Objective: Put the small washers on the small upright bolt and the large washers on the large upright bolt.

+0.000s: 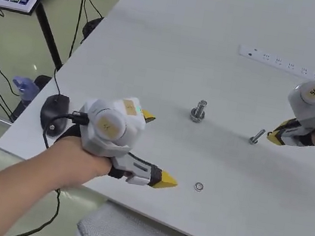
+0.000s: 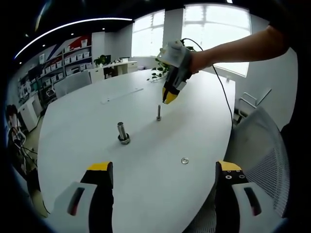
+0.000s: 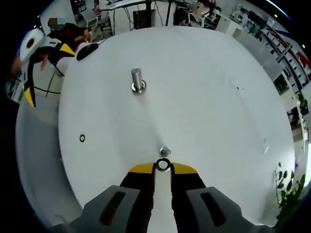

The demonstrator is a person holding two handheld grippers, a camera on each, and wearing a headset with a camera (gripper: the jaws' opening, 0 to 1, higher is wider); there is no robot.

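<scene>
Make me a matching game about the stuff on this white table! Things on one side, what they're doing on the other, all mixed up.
Things:
1. large bolt
2. loose washer
3. left claw
4. right claw

What it's doing:
a. pinching a held washer right beside the small bolt
b. wide open, holding nothing
c. standing upright in the middle of the table
d. lying flat on the table, all alone

Pairs: 1-c, 2-d, 3-b, 4-a.
</scene>
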